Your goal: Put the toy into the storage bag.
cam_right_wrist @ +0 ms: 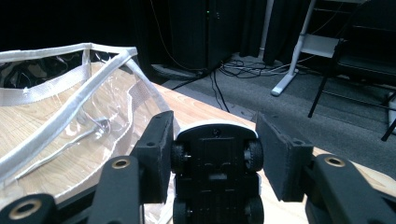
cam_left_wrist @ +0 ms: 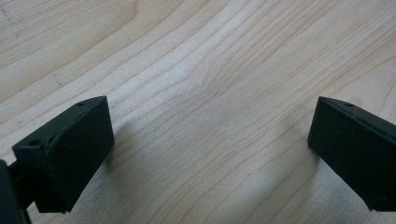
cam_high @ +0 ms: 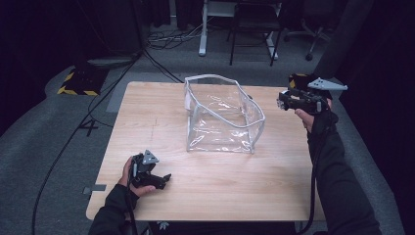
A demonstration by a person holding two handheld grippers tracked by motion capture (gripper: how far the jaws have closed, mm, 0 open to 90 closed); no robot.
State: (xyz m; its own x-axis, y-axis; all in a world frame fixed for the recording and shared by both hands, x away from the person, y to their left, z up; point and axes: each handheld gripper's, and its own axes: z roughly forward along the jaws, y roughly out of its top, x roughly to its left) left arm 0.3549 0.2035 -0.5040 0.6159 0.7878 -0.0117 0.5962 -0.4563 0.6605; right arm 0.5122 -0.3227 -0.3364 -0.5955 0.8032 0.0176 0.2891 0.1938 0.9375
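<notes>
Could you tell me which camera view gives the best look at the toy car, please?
The right gripper view: the toy car sits underside-up between the right hand-held gripper jaws, wheels clear. In the high view it's just a small blur at that hand-held gripper. The left gripper view faces the bare table.

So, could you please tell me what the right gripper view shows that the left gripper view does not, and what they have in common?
The right gripper view alone shows a toy car, underside toward the camera, held between its fingers, plus the clear plastic bag, a chair and floor cables behind. The left gripper view alone shows its fingers spread wide with nothing between them, close above bare wood. Both share the wooden table.
</notes>
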